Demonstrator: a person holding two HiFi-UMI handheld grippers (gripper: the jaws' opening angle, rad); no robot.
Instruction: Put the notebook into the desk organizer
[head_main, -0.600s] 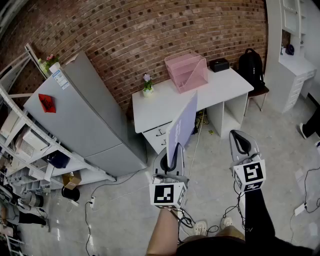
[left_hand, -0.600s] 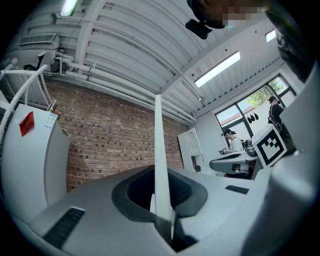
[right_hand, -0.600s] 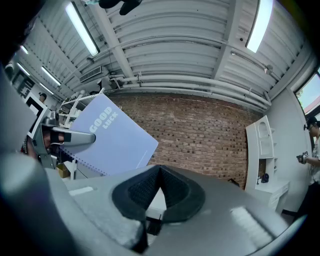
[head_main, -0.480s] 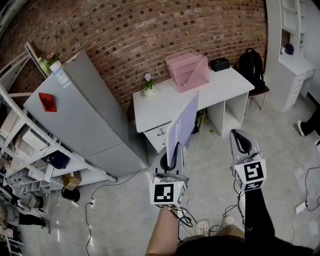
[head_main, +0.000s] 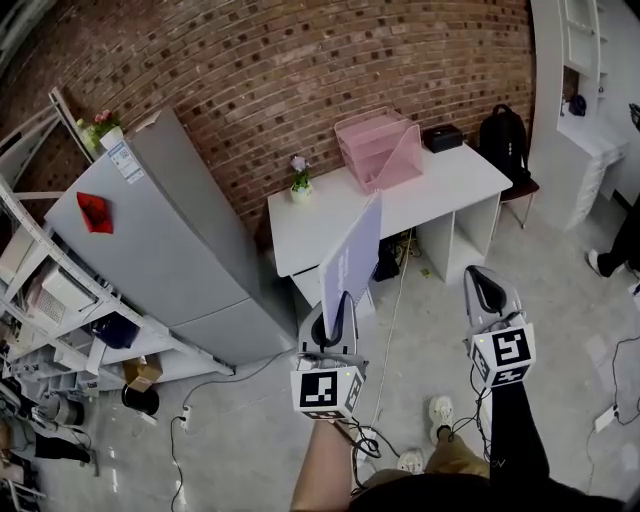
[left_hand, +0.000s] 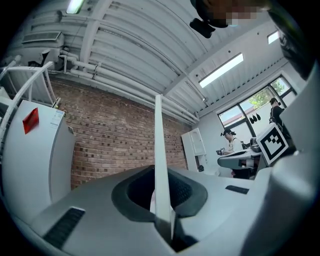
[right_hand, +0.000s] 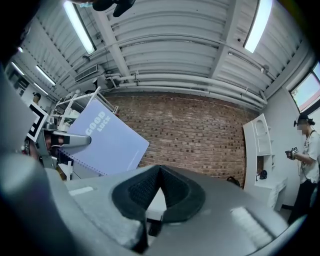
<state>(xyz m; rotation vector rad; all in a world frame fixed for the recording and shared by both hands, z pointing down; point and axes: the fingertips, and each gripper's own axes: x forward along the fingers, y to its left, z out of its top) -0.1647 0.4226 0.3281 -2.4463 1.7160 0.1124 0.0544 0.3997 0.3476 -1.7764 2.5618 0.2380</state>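
A lavender notebook (head_main: 350, 258) stands upright on its edge in my left gripper (head_main: 339, 303), which is shut on its lower edge. In the left gripper view the notebook (left_hand: 159, 150) shows edge-on between the pressed jaws. The pink wire desk organizer (head_main: 378, 148) sits at the back of a white desk (head_main: 440, 190), well beyond the notebook. My right gripper (head_main: 484, 278) hangs to the right over the floor, shut with nothing in it. In the right gripper view the notebook (right_hand: 107, 137) shows at the left, held by the left gripper (right_hand: 75, 141).
A grey fridge (head_main: 170, 230) stands left of the desk. On the desk are a small potted plant (head_main: 299, 178) and a black box (head_main: 442, 137). A black backpack (head_main: 503, 130) rests on a chair at its right end. Cables run over the floor (head_main: 400, 300).
In the head view the left gripper and notebook have shifted slightly left and down, and the desk sits a bit higher in the picture. The right gripper has hardly moved.
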